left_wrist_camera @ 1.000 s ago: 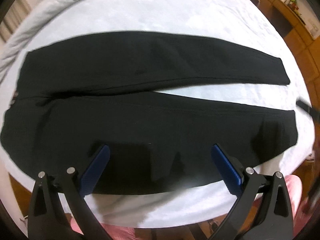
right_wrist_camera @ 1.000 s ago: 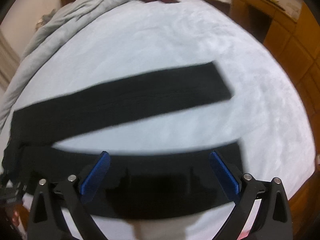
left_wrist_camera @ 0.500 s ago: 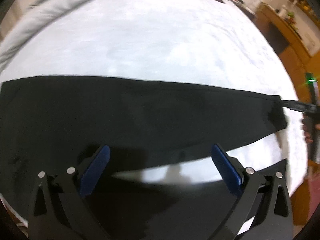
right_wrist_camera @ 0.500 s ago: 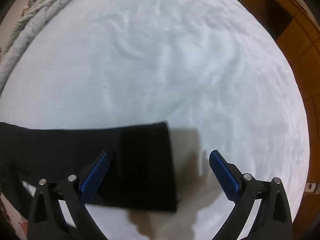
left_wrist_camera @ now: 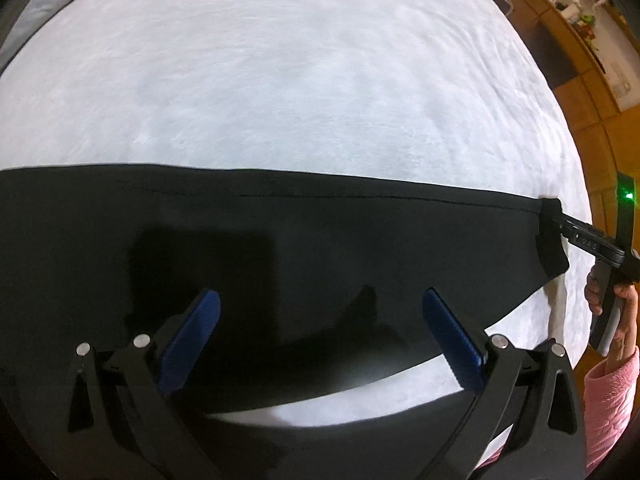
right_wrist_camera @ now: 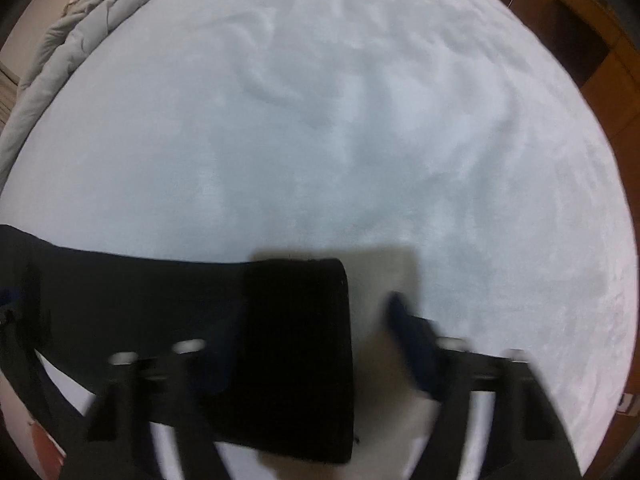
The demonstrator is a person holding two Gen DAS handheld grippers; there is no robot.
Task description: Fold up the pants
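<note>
Black pants (left_wrist_camera: 280, 240) lie flat on the white bed. In the left wrist view my left gripper (left_wrist_camera: 320, 328) hangs open and empty over the far leg, with the near leg (left_wrist_camera: 360, 440) under its frame. My right gripper (left_wrist_camera: 554, 216) shows at the right, at the far leg's hem corner. In the right wrist view the hem end (right_wrist_camera: 296, 344) lies between the blurred, partly closed fingers (right_wrist_camera: 412, 340) of the right gripper (right_wrist_camera: 308, 344). I cannot tell whether they grip the cloth.
The white bedspread (left_wrist_camera: 300, 80) stretches far beyond the pants. A rumpled grey duvet (right_wrist_camera: 68, 40) lies along the bed's left edge. Wooden furniture (left_wrist_camera: 580, 40) stands to the right of the bed. A pink sleeve (left_wrist_camera: 608, 400) is at the lower right.
Both grippers have moved forward and down to the far leg. The right gripper's fingers have narrowed around the hem end and now blur with motion. The left stays open.
</note>
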